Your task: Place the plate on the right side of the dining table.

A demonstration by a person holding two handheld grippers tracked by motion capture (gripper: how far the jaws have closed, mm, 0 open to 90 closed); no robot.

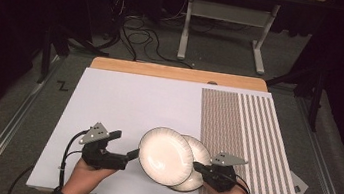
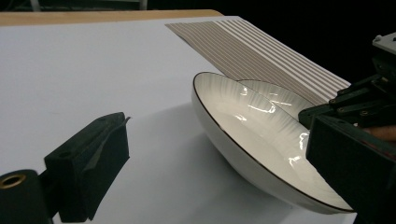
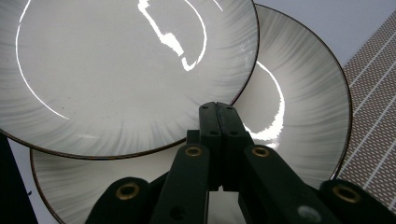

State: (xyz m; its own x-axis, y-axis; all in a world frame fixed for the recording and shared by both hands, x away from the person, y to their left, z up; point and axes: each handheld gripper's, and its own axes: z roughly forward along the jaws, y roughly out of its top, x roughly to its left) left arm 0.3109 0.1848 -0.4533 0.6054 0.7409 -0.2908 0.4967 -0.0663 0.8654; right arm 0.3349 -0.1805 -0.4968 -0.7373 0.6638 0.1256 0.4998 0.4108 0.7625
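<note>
Upper plate [image 1: 166,155] sits tilted between the two grippers, overlapping the lower plate [image 1: 196,165] that lies flat on the desk [image 1: 129,101]. Left gripper [image 1: 133,154], jaws spread, seems to be at the upper plate's near rim; right gripper [image 3: 218,109], jaws pressed together, is poked in at the overlap, pinching nothing. Looks like mid-stacking: next, settle the top plate squarely. The left gripper view reveals the tilt; the right gripper view shows the shut jaws close up.
</note>
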